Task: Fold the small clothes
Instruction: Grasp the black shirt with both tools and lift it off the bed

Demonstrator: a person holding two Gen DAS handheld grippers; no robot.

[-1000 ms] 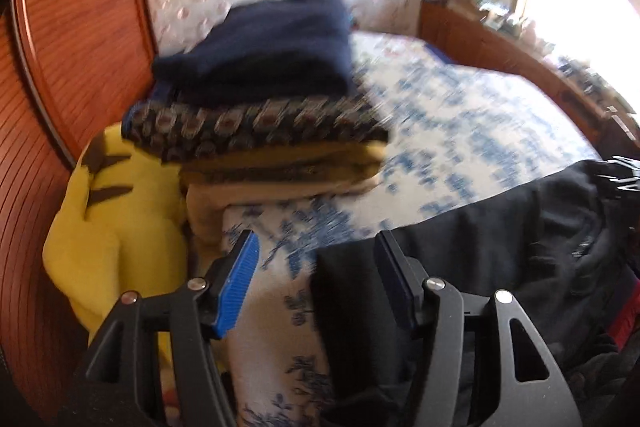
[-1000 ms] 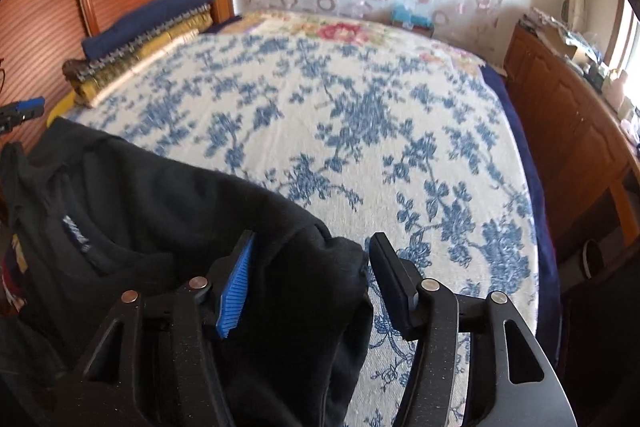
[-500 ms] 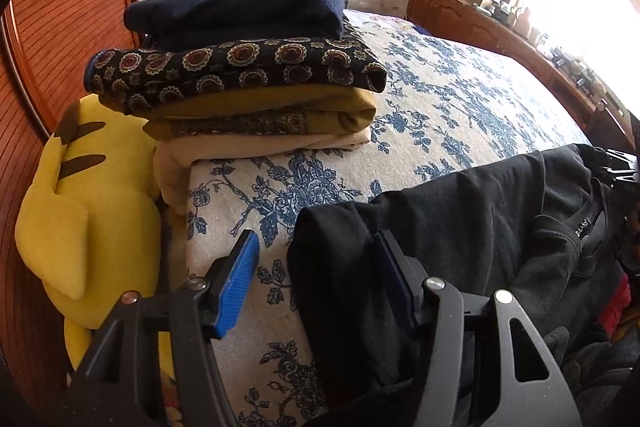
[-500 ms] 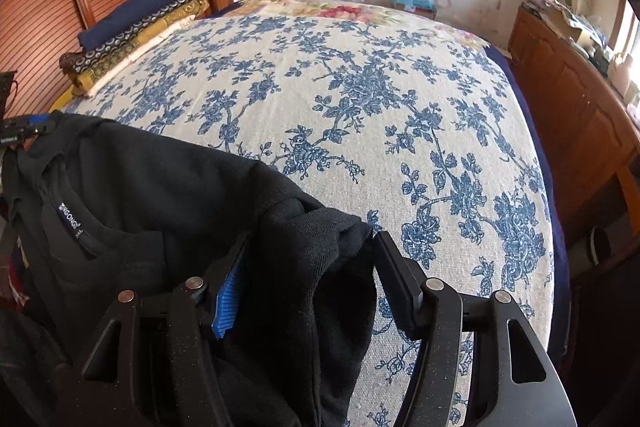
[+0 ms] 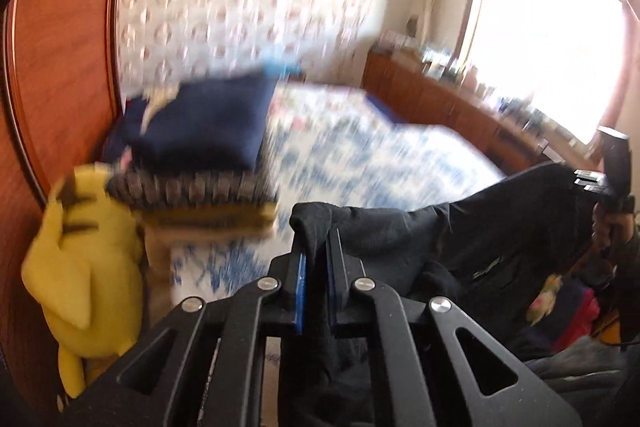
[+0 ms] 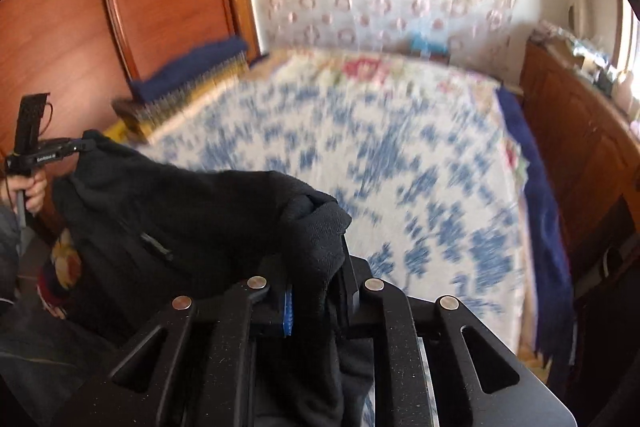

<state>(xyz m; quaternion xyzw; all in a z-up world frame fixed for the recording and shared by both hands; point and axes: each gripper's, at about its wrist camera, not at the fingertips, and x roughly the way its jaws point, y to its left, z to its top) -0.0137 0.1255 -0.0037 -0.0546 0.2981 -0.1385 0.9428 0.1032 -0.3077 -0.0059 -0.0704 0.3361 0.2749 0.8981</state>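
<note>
Now: two hand-held grippers, left (image 5: 315, 247) and right (image 6: 316, 267), pinching one black garment (image 5: 460, 227).

A stack of folded clothes (image 5: 200, 163) sits on the bed (image 6: 360, 155) beside the headboard (image 5: 60, 67), a plush toy (image 5: 84, 267) wedged between them, a garment (image 5: 460, 235) stretched in front between both grippers.

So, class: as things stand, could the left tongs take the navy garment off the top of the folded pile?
Probably not yet. The left tongs are clamped on the black garment, so they are occupied; the navy garment lies uncovered on top of the pile ahead.
</note>
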